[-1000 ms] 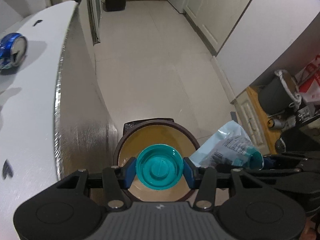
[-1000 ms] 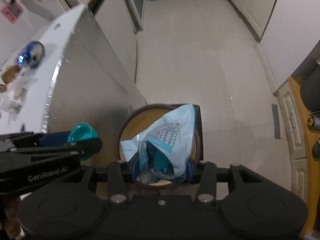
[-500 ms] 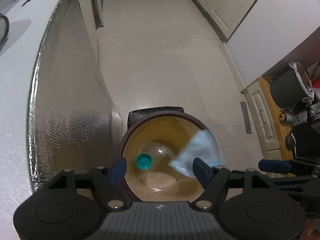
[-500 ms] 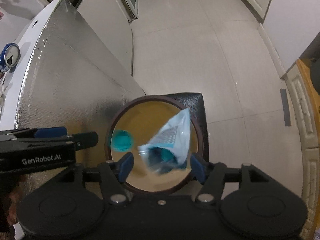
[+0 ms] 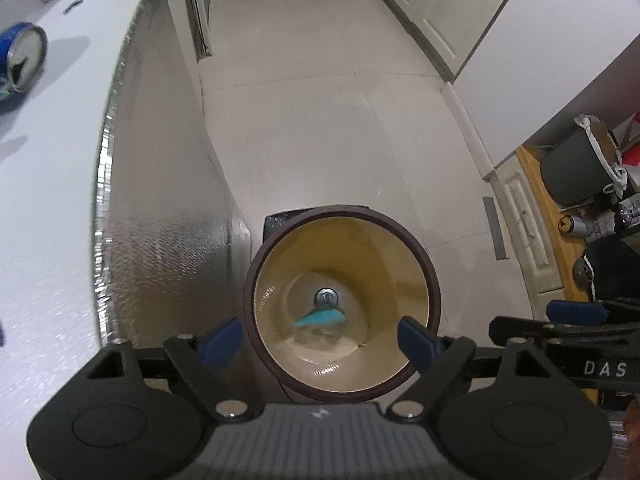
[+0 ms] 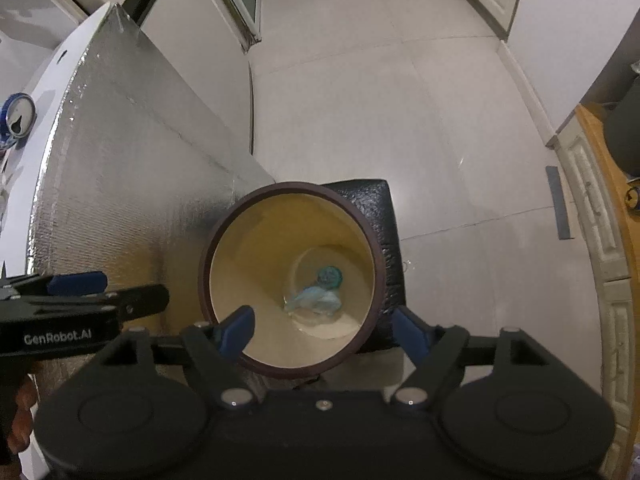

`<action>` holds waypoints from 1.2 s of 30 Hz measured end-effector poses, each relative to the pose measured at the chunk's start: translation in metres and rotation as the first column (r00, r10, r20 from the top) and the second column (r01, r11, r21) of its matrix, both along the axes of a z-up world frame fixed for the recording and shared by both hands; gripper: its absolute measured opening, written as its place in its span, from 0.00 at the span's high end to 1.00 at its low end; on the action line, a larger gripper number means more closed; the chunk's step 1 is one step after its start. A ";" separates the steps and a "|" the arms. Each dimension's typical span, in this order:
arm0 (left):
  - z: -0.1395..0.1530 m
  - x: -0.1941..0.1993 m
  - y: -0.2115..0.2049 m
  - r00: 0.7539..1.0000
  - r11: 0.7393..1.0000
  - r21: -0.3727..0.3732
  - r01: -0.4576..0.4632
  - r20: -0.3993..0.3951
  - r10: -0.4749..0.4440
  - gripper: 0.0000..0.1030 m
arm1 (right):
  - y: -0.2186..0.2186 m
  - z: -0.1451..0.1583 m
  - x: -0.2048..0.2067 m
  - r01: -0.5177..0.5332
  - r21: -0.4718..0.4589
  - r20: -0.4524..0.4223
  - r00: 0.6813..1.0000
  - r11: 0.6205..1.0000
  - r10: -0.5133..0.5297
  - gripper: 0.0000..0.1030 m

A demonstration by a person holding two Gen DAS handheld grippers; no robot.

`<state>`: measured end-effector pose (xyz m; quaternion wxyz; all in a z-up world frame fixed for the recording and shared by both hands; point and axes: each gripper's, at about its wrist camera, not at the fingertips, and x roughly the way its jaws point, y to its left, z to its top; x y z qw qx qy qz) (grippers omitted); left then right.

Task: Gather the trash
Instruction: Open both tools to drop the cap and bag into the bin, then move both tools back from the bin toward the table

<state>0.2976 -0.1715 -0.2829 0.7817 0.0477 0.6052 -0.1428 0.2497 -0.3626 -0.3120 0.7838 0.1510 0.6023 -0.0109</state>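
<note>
While both grippers, left (image 5: pixel 320 336) and right (image 6: pixel 320 330), are hanging empty, jaws just spreading, above the bin (image 5: pixel 434 300), the light can (image 5: pixel 20 60) is awaiting a gentle sidewall grip.

A white table (image 5: pixel 48 184) stands on the left with a crushed blue can (image 5: pixel 22 58) lying on its far part. On the pale tiled floor (image 5: pixel 320 120) just right of it stands a round brown bin (image 5: pixel 434 300).
</note>
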 end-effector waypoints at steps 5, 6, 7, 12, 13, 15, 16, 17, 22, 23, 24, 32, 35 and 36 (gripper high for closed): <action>0.017 -0.012 0.005 1.000 1.000 -0.003 -0.007 0.021 0.007 0.10 | 0.002 0.016 -0.012 -0.005 -0.012 0.038 0.999 1.000 0.005 0.19; 0.020 -0.015 0.006 1.000 1.000 0.000 -0.008 0.026 0.008 0.08 | 0.003 0.019 -0.015 -0.004 -0.016 0.045 0.999 1.000 0.005 0.18; 0.024 -0.018 0.007 1.000 1.000 0.003 -0.010 0.030 0.010 0.06 | 0.002 0.020 -0.017 -0.003 -0.019 0.050 0.999 1.000 0.004 0.17; 0.039 -0.031 0.015 0.999 1.000 0.007 -0.027 0.046 0.026 0.00 | 0.004 0.033 -0.029 0.001 -0.031 0.070 0.998 1.000 0.001 0.07; 0.042 -0.034 0.017 0.998 1.000 0.007 -0.030 0.048 0.030 0.00 | 0.004 0.035 -0.032 0.000 -0.033 0.075 0.997 0.999 0.003 0.05; 0.047 -0.041 0.021 0.998 0.999 0.010 -0.034 0.052 0.034 0.00 | 0.005 0.042 -0.038 -0.003 -0.036 0.090 0.996 0.999 0.006 0.02; 0.049 -0.044 0.021 0.998 0.999 0.012 -0.035 0.054 0.034 0.00 | 0.006 0.045 -0.042 -0.002 -0.039 0.097 0.995 0.999 0.006 0.01; 0.053 -0.048 0.022 0.998 0.999 0.015 -0.035 0.057 0.035 0.00 | 0.006 0.048 -0.045 -0.002 -0.044 0.104 0.995 0.999 0.007 0.00; 0.066 -0.067 0.025 0.997 0.999 0.016 -0.028 0.069 0.027 0.00 | 0.011 0.062 -0.062 -0.003 -0.080 0.125 0.992 0.997 0.013 0.00; 0.068 -0.070 0.025 0.997 0.999 0.016 -0.028 0.071 0.027 0.00 | 0.011 0.065 -0.065 -0.004 -0.083 0.126 0.992 0.997 0.014 0.00; 0.070 -0.073 0.026 0.997 0.999 0.016 -0.030 0.073 0.029 0.00 | 0.012 0.068 -0.068 -0.005 -0.085 0.128 0.992 0.996 0.016 0.00; 0.084 -0.098 0.039 0.994 0.998 0.012 -0.055 0.098 0.053 0.00 | 0.016 0.089 -0.092 0.000 -0.130 0.154 0.988 0.991 0.020 0.00; 0.089 -0.107 0.044 0.993 0.998 0.008 -0.061 0.106 0.060 0.00 | 0.016 0.093 -0.102 0.003 -0.131 0.154 0.988 0.991 0.018 0.00; 0.090 -0.109 0.046 0.992 0.998 0.006 -0.062 0.109 0.061 0.00 | 0.016 0.095 -0.106 0.004 -0.135 0.157 0.987 0.991 0.018 0.00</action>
